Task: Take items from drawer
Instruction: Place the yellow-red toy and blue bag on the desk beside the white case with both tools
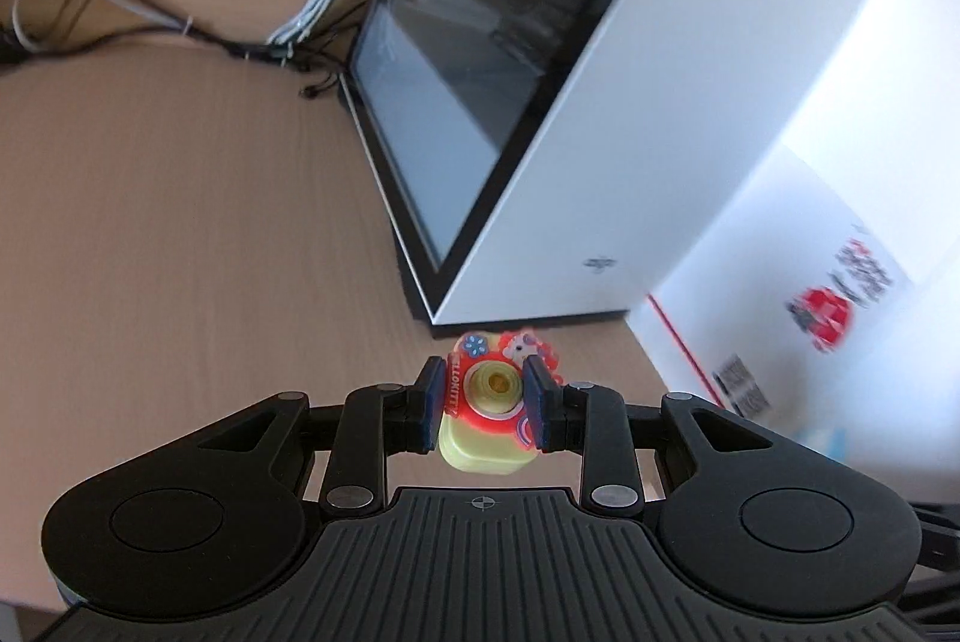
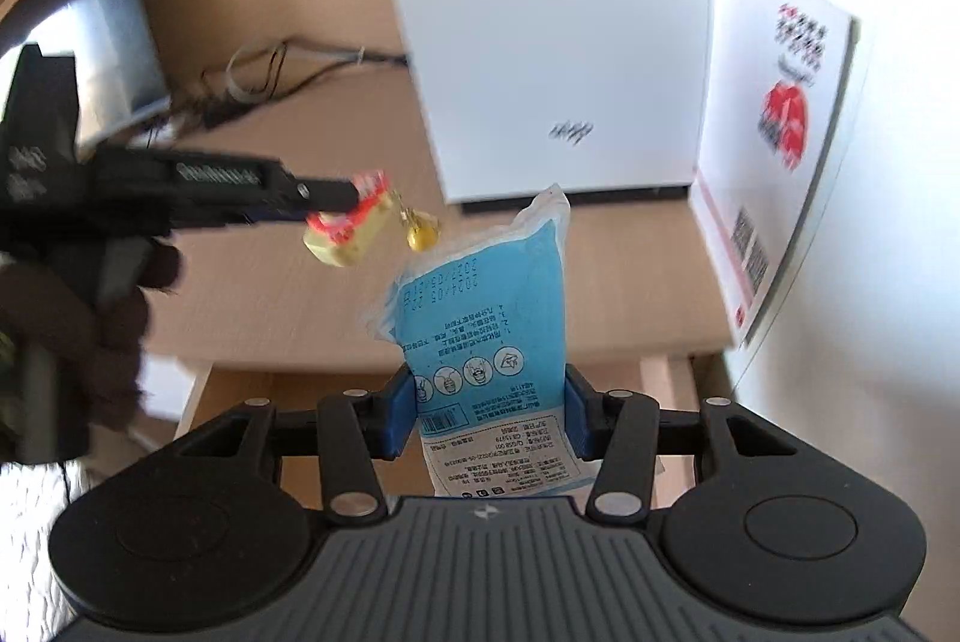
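A small yellow and red toy camera [image 1: 486,402] sits between the blue pads of my left gripper [image 1: 487,405], which is shut on it above the wooden desk. From the right wrist view the same toy camera [image 2: 348,231] hangs in the air at the left, held by the left gripper [image 2: 336,198], with a yellow charm dangling beside it. My right gripper [image 2: 492,411] is shut on a blue and white packet [image 2: 480,336] that stands upright between its fingers. The open drawer's wooden rim [image 2: 198,390] shows below the desk edge.
A white computer case [image 1: 660,102] with a dark glass side stands on the desk [image 1: 180,222]. Cables [image 1: 180,24] lie behind it. A white box with red print [image 2: 780,132] leans against the wall on the right. A gloved hand [image 2: 72,294] holds the left gripper.
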`<control>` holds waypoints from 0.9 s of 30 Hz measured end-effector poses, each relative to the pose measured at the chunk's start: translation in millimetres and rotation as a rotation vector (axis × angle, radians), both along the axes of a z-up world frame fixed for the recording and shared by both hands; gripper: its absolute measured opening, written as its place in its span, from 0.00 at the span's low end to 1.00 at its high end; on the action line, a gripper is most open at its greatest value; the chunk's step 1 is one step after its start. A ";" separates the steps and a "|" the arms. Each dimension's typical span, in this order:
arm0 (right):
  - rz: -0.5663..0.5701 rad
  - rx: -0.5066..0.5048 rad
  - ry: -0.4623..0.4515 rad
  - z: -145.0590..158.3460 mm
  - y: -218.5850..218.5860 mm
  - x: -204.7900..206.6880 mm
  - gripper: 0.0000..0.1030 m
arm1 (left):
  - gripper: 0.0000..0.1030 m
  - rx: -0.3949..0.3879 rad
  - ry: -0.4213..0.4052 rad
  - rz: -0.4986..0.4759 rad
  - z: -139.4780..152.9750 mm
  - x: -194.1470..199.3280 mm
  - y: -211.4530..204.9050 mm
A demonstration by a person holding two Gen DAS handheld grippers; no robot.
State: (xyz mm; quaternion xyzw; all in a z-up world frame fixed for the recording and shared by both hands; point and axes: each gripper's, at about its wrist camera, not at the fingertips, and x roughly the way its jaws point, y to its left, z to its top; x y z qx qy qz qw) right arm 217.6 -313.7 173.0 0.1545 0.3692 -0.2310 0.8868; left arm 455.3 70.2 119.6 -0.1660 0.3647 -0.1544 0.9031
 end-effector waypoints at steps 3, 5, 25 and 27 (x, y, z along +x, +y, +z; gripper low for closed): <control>-0.027 -0.005 -0.006 1.9 -12.6 -1.2 0.47 | 0.28 0.080 0.081 0.036 -26.1 24.0 -6.1; -0.032 -0.022 -0.001 2.3 -19.0 -1.8 0.47 | 0.39 0.113 0.067 0.032 -35.2 28.1 -7.7; -0.103 -0.021 -0.014 -36.6 -91.0 85.5 0.74 | 0.34 0.163 0.129 0.075 2.8 -91.6 44.1; -0.088 -0.024 -0.021 -32.8 -81.2 79.2 0.81 | 0.34 0.161 0.178 0.036 -11.5 -100.3 38.4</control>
